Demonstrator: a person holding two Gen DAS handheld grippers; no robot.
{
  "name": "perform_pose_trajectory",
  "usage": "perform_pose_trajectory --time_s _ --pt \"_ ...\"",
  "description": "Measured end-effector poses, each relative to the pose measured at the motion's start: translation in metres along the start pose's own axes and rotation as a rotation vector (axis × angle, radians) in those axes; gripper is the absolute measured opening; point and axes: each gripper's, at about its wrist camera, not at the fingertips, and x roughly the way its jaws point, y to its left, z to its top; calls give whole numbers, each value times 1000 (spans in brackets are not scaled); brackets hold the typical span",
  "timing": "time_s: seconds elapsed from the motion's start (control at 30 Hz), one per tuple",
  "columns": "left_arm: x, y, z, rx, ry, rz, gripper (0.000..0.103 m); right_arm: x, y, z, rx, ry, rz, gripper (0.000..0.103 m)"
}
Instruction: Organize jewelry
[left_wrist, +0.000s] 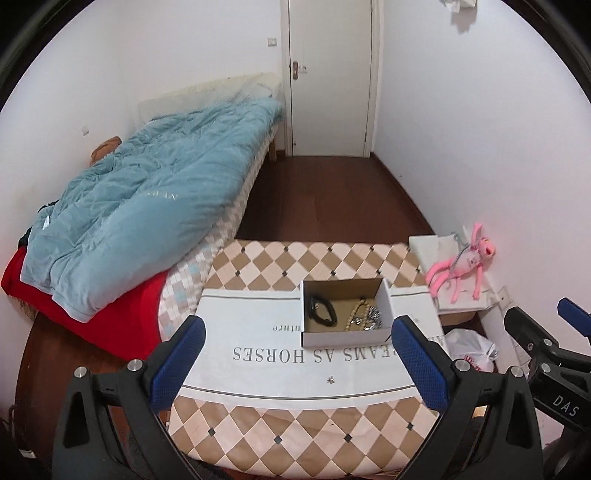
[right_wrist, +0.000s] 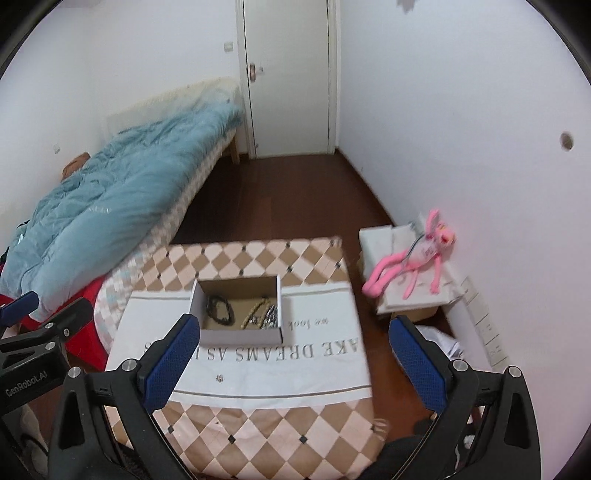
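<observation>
With both the left gripper (left_wrist: 295, 354) and right gripper (right_wrist: 293, 350) spread wide and empty short of the cardboard box (left_wrist: 345, 334), a careless pinch ahead could snag the beaded necklace (left_wrist: 356, 314) tangled against the silver chain (left_wrist: 373, 318) and drag both out.

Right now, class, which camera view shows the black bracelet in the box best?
The left wrist view: the black bracelet lies sharp and unobstructed in the box. The right wrist view shows it too, slightly blurred, near a finger.
</observation>
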Motion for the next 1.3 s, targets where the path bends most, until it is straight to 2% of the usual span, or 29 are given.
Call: perform_pose_trajectory --time_s 0.2,0.33,0.47,0.8,1.3 --pt "-32 2 4 -7 -37 6 103 -47 3 13 -21 -73 -23 103" --pt "-35 3 1 -31 -9 10 103 -65 3 17 -21 -94 -25 103" --pt "-32 2 -3 -42 18 5 103 -66 1 16 -14 -74 -22 103" --pt "-3 -3 -3 -33 90 8 103 -36 2 13 -13 -9 -15 103" --pt "68 -7 24 -10 195 24 103 49 9 35 -27 104 -29 103"
